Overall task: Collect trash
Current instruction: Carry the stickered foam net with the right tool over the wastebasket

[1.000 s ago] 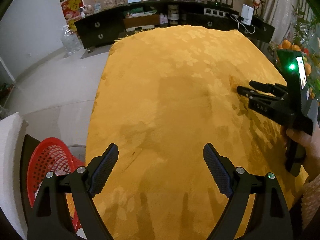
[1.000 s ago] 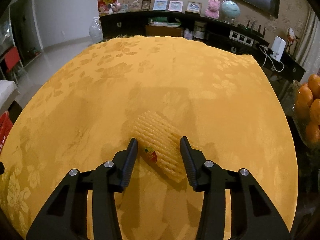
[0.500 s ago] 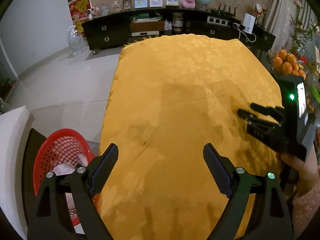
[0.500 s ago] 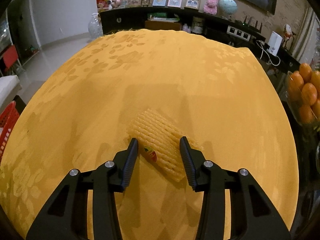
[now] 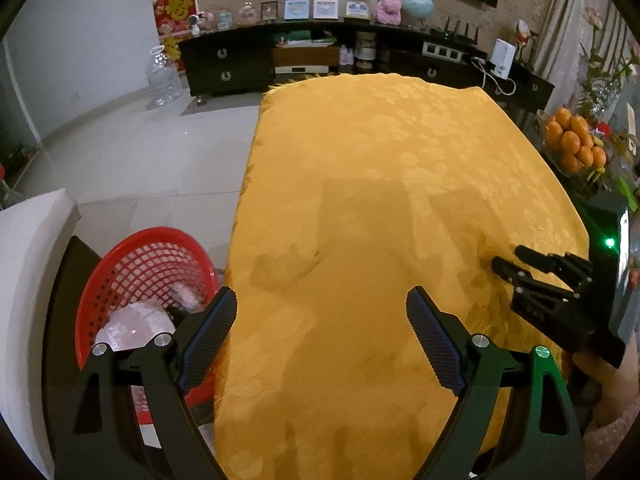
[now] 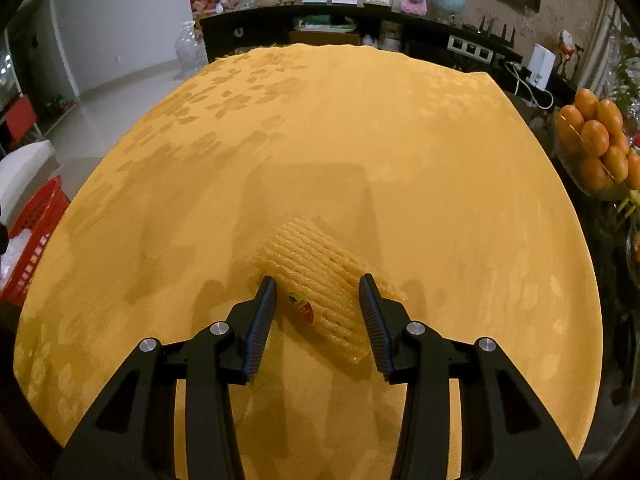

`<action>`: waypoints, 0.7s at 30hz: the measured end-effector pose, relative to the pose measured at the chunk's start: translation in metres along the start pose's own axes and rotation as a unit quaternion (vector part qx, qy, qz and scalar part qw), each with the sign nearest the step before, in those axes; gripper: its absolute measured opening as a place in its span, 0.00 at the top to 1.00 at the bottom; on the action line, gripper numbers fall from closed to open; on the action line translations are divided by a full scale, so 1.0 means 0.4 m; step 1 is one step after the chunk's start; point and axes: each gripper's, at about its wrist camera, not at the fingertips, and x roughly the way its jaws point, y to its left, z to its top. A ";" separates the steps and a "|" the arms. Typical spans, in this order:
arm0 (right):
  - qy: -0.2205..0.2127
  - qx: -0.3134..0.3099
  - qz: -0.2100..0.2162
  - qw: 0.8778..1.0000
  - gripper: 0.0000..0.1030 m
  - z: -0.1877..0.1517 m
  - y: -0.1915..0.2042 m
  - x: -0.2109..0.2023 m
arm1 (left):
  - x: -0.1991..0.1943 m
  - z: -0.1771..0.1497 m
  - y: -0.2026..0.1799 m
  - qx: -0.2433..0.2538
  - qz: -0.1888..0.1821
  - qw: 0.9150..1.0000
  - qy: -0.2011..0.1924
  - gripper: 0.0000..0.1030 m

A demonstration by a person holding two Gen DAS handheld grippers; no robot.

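right gripper point(image 6: 318, 300) closing on foam net point(image 6: 316, 276) | red basket point(image 5: 148, 276) nearer

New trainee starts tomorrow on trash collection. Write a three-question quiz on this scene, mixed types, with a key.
1. What do the right tongs grip? A) yellow foam net B) orange C) bottle
2. True or false: the red basket is empty.
3. Which tongs stand wide open with nothing between them?

Key: 1 A. 2 False, pale wrapping lies in it. 3 The left tongs.
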 end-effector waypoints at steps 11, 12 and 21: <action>-0.010 -0.023 0.041 0.999 0.67 -0.004 0.104 -0.082 | -0.030 -0.040 0.043 -0.020 0.003 1.000 -0.001 0.19; -0.010 -0.020 0.048 0.999 0.68 -0.006 0.105 -0.088 | -0.032 -0.041 0.049 -0.022 0.003 1.000 -0.002 0.19; -0.005 -0.001 0.059 0.998 0.68 -0.016 0.104 -0.118 | -0.034 -0.054 0.060 -0.030 -0.003 1.000 -0.001 0.19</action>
